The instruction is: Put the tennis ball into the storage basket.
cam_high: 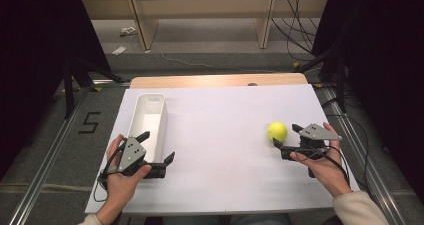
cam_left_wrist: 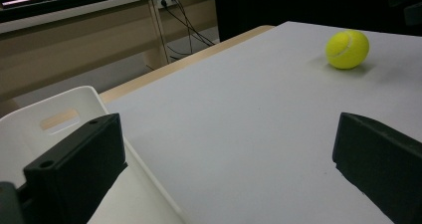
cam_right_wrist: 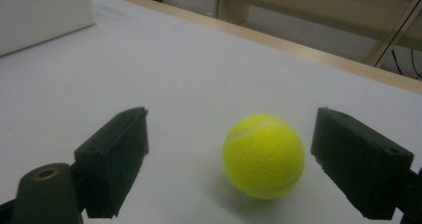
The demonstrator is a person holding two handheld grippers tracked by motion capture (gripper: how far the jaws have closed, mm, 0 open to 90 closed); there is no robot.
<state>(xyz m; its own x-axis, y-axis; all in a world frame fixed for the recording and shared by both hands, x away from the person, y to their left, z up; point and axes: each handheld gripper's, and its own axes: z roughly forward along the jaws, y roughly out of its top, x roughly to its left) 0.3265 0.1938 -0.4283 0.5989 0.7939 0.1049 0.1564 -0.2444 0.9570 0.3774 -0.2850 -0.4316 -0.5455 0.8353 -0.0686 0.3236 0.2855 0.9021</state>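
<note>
White tabletop [cam_high: 225, 135], ball not yet gripped

Right gripper [cam_high: 286, 137] has its jaws spread wide either side of the tennis ball [cam_high: 277, 131], not closed on it; left gripper [cam_high: 159, 150], also spread and holding nothing, sits at the white bin [cam_high: 150, 116]; grasping, and likely carrying to the bin, remains

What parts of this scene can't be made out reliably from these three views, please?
- White bin: its near end is covered in the high view by the left hand-held gripper; in the left gripper view a jaw hides part of its inside.
- Tennis ball: its underside and far side are out of sight in the right gripper view.
- Right hand-held gripper: the high view cannot settle whether its jaws touch the ball.
</note>
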